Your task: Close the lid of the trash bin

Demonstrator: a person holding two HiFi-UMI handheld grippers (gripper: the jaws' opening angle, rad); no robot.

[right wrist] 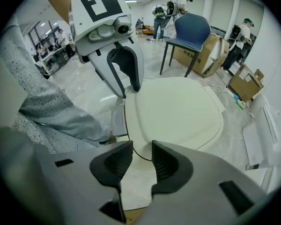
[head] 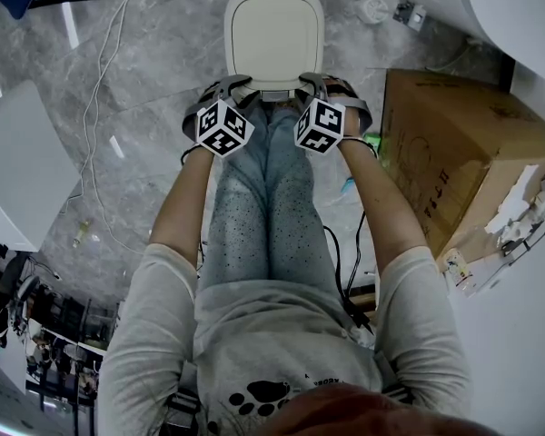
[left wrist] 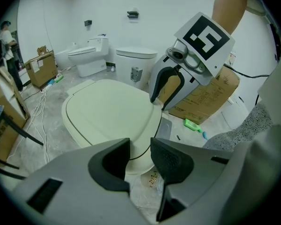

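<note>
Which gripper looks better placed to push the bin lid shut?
Left, narrowly. Both the left gripper and right gripper hover open at the lid's near edge, almost mirrored, but the cardboard box stands close beside the right one, probably leaving it less room.

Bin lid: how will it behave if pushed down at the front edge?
Lid looks like rigid moulded plastic, so probably stiff, not floppy. It stands ajar over the bag, so a light push probably swings it down. Its smooth top may be slippery.
</note>
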